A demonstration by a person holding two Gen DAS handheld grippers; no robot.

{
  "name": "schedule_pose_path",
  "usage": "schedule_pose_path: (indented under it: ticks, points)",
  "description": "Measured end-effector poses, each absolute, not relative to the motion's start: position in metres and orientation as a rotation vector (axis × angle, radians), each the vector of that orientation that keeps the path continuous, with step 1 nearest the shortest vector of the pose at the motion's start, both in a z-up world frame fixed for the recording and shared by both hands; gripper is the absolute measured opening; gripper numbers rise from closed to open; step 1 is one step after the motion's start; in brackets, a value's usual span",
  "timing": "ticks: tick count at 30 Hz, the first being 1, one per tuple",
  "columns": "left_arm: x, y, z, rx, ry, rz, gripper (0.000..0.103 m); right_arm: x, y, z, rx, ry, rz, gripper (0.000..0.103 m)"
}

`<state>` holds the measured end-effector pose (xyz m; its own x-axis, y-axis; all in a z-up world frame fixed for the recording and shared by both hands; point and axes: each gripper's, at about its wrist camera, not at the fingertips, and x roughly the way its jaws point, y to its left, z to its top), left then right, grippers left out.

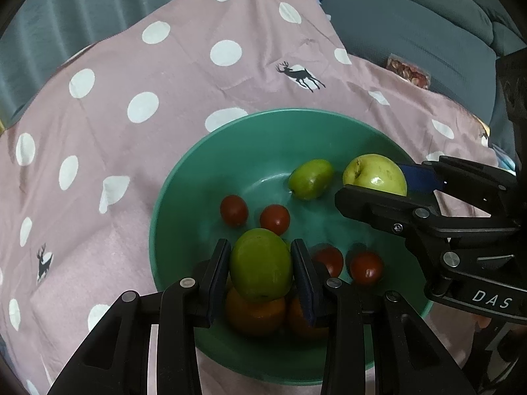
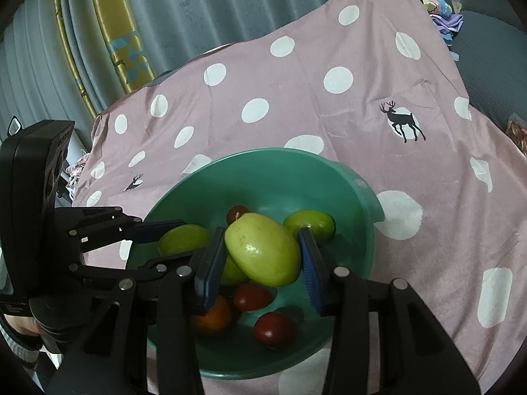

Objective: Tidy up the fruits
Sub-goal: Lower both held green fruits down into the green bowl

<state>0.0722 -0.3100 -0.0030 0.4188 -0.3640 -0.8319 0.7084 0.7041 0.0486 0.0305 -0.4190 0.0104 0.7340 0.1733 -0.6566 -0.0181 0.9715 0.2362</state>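
Left-wrist view: the left gripper (image 1: 260, 270) is clamping a green fruit (image 1: 261, 265) between its blue-padded fingers (image 1: 304, 279), holding it above the near part of a green bowl (image 1: 184, 177). Directly under this fruit two oranges (image 1: 255, 316) are lying side by side against the bowl's near wall. Four red fruits are sitting on the bowl floor: two (image 1: 234, 210) beyond the held fruit and two (image 1: 366, 268) to its right. A small green fruit (image 1: 311, 179) is resting farther back in the bowl.

The right gripper (image 1: 378, 181) is entering from the right edge, gripping a pale apple (image 1: 374, 174) over the bowl's right side, with a blue pad (image 1: 418, 177) pressing on the apple's far flank.

Right-wrist view: the same right gripper (image 2: 263, 256) is squeezing the pale apple (image 2: 263, 250), which is sitting tilted between the fingers (image 2: 210, 263) above the bowl (image 2: 329, 184). Below it red fruits (image 2: 273, 329) and one orange (image 2: 212, 317) are showing, and the small green fruit (image 2: 309, 225) is lying near the far right wall. The left gripper (image 2: 178, 233) is reaching in from the left with its green fruit (image 2: 184, 238).

The bowl is standing on a pink cloth (image 1: 131, 164) printed with white dots and deer (image 1: 301, 77). Grey curtains (image 2: 214, 3) are hanging behind, and a grey sofa (image 1: 411, 23) is lying beyond the cloth.
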Motion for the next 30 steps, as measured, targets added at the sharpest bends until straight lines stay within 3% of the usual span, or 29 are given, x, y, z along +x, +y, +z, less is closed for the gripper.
schedule_pose_path:
  ticks: [30]
  points:
    - [0.0739, -0.3192, -0.0047, 0.476, 0.922, -0.702, 0.038, 0.036, -0.4139, 0.015, 0.16, 0.757, 0.085, 0.044]
